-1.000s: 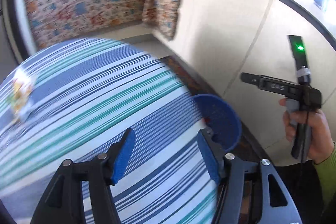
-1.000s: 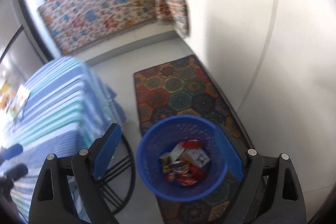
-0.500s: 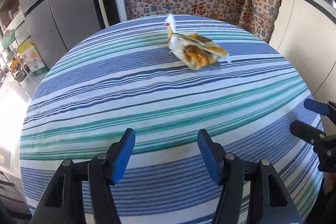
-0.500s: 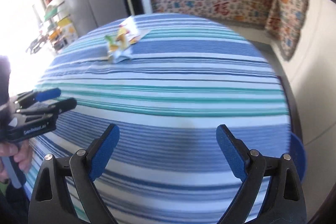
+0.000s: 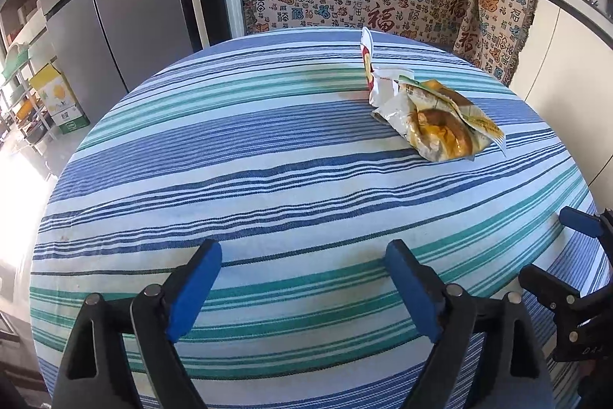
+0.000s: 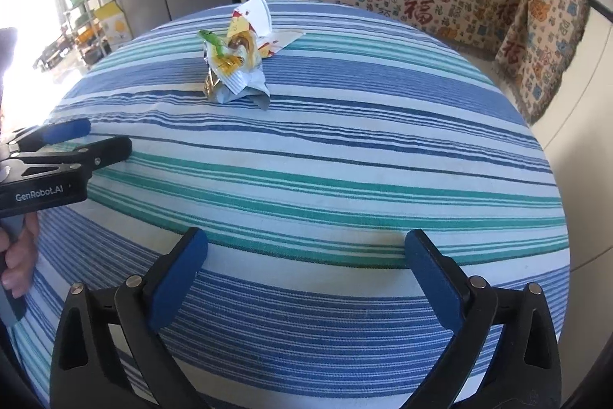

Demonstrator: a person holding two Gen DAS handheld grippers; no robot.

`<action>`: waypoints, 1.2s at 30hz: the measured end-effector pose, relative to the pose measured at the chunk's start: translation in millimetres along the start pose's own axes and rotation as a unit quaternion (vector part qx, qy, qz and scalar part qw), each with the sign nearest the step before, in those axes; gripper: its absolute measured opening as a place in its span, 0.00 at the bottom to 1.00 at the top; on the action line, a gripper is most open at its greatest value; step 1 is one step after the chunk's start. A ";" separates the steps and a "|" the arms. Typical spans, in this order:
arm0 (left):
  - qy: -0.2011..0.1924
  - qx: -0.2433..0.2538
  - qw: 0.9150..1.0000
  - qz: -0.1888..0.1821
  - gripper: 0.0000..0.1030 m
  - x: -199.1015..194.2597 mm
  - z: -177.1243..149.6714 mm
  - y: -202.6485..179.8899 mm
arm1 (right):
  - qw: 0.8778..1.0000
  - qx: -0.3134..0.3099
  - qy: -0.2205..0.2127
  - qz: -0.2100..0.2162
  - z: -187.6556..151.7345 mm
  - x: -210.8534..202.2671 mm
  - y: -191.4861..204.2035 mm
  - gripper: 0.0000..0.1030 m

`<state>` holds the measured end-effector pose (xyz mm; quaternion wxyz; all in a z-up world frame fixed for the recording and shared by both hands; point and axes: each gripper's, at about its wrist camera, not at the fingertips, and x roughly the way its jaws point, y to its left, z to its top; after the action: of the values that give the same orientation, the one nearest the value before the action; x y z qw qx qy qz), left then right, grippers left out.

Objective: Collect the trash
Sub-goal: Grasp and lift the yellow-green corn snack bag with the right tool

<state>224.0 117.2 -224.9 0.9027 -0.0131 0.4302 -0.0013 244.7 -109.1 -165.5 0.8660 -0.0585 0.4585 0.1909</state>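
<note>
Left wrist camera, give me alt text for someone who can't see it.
Crumpled snack wrappers lie on the far right of a round table with a blue and green striped cloth. The open left gripper hovers empty at the near edge; the right gripper shows at right.

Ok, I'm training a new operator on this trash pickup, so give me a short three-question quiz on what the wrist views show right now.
1. True or false: the crumpled orange-and-white snack wrappers lie on the round blue-and-green striped tablecloth.
2. The left hand-held gripper is: A) shut on a wrapper B) open and holding nothing C) out of view.
3. Fill in: the right hand-held gripper is ____ and holds nothing.

Key: 1 true; 2 B; 3 open.
</note>
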 end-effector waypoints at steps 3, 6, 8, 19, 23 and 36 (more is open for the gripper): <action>0.001 0.002 1.000 -0.001 0.90 0.6 2.1 -1.6 | 1.000 -0.001 0.000 0.000 1.3 0.0 -0.7 1.00; 0.001 0.002 1.000 -0.001 0.90 0.7 2.3 -1.0 | 1.000 -0.001 -0.005 0.013 3.7 2.3 -0.9 1.00; 0.001 0.002 1.000 -0.001 0.91 0.7 2.2 -0.9 | 0.999 -0.004 -0.012 0.038 14.9 7.5 0.3 0.98; 0.002 0.002 1.000 -0.004 0.91 1.7 4.0 1.0 | 0.991 -0.103 0.002 0.089 89.4 60.3 42.0 0.79; 0.002 0.002 1.000 -0.003 0.92 1.7 3.7 0.8 | 0.990 -0.117 -0.005 0.082 95.8 59.0 45.1 0.44; 0.003 0.003 1.000 -0.002 0.92 2.4 5.2 2.1 | 0.999 -0.023 -0.021 -0.036 8.3 -6.6 -44.6 0.50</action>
<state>229.6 119.4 -223.6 0.9015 -0.0117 0.4325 -0.0045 265.0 -149.6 -158.6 0.8799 -0.0909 0.4335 0.1718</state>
